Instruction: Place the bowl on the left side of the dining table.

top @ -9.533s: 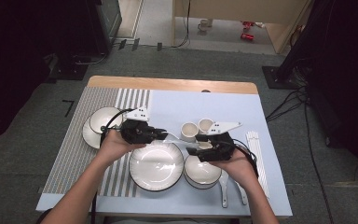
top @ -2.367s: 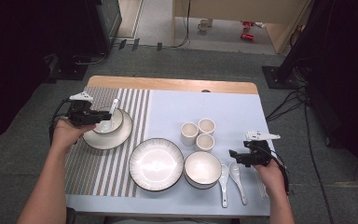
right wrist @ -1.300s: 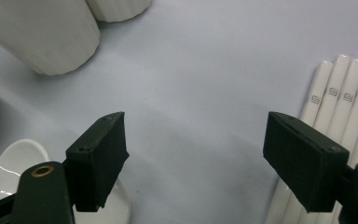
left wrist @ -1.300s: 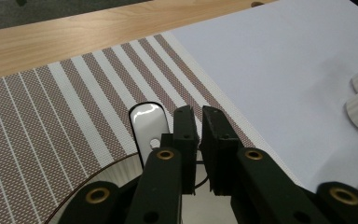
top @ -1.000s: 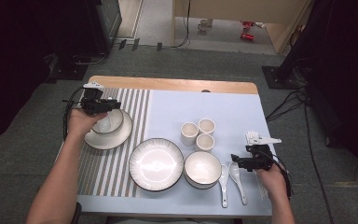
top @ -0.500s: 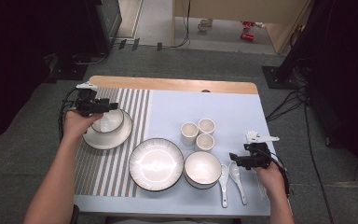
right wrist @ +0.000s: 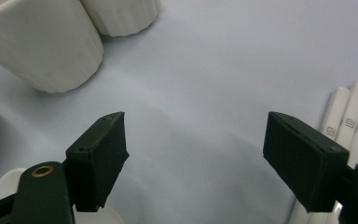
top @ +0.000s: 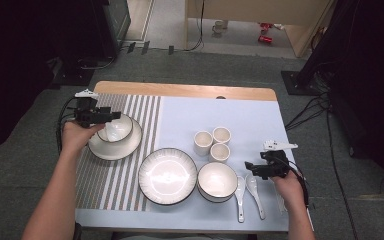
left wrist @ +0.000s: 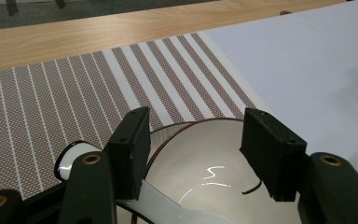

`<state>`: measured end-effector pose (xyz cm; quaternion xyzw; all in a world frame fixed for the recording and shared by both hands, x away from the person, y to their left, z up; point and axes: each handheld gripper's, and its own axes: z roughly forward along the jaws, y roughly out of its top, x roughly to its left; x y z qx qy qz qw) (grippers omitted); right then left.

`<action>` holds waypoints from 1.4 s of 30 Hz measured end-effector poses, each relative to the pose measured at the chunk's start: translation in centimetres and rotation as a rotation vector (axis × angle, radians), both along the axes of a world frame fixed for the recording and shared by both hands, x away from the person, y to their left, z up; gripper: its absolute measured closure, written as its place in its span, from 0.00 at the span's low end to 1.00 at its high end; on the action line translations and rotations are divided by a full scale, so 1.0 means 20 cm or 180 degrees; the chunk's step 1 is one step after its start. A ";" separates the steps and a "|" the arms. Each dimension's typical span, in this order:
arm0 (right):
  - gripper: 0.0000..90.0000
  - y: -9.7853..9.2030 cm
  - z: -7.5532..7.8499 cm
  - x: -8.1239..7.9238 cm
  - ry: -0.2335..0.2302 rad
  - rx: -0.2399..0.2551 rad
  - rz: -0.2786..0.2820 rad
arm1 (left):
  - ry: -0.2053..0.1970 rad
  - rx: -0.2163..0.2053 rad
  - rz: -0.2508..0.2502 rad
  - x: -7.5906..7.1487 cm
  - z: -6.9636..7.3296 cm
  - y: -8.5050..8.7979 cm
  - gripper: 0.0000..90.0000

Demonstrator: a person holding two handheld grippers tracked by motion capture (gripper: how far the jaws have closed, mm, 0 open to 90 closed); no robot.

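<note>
High view: a person seated at a table works a two-jaw gripper in each hand over a set of white crockery. The left gripper (top: 111, 116) hangs over the small bowl (top: 114, 128) that sits on a brown-rimmed plate (top: 111, 148) on the striped placemat (top: 130, 165) at the left side of the table.

Left gripper view: the black jaws stand apart above the bowl's (left wrist: 205, 172) white hollow, one on each side of its far rim, and no pad presses on the ware. They have just been opening, and nothing is gripped between them. The plate's (left wrist: 72, 161) edge peeks out beside the jaw on the left of that view, with the brown-and-white stripes and the wooden table edge (left wrist: 98, 35) beyond.

Across the pale blue cloth (top: 240, 115), the right gripper (top: 252, 170) hovers just beside two white spoons (top: 247, 192) and a medium bowl (top: 217, 181), with three small cups (top: 212, 142) farther up the cloth.

Right gripper view: its jaws gape wide over bare cloth, holding nothing. Two of the cups (right wrist: 42, 42) stand at the upper left of that view, and a row of white chopsticks (right wrist: 352, 126) lies at its right edge.

A large ribbed plate (top: 167, 176) rests between the placemat's things and the medium bowl, touching neither gripper.
</note>
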<state>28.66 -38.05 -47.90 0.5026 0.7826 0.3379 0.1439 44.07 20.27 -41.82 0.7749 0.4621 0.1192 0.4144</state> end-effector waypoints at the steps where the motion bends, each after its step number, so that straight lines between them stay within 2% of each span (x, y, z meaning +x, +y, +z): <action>1: 0.24 0.00 0.00 0.00 0.0003 0.0004 0.0004 | -0.0001 0.0009 0.0003 0.00 0.00 0.00 0.47; 9: 0.24 0.02 0.00 0.02 0.0005 0.0005 0.0034 | -0.0016 0.0005 0.0030 -0.04 0.01 0.02 0.45; 15: 0.24 0.02 0.00 0.03 0.0009 0.0012 0.0030 | -0.0087 -0.0023 0.0030 -0.08 0.02 0.05 0.45; 20: 0.24 0.02 0.00 0.04 -0.0005 0.0014 0.0040 | -0.0107 0.0029 0.0014 -0.09 0.03 0.05 0.44; 26: 0.24 0.02 0.01 0.04 -0.0011 0.0040 0.0015 | -0.0199 0.0082 -0.0031 -0.12 0.04 0.05 0.47; 32: 0.24 0.02 0.01 0.04 -0.0048 0.0051 0.0002 | -0.0189 0.0058 -0.0056 -0.14 0.04 0.05 0.50; 42: 0.24 0.03 0.03 0.03 -0.0071 0.0238 -0.0033 | -0.0200 0.0132 -0.0104 -0.17 0.04 0.05 0.50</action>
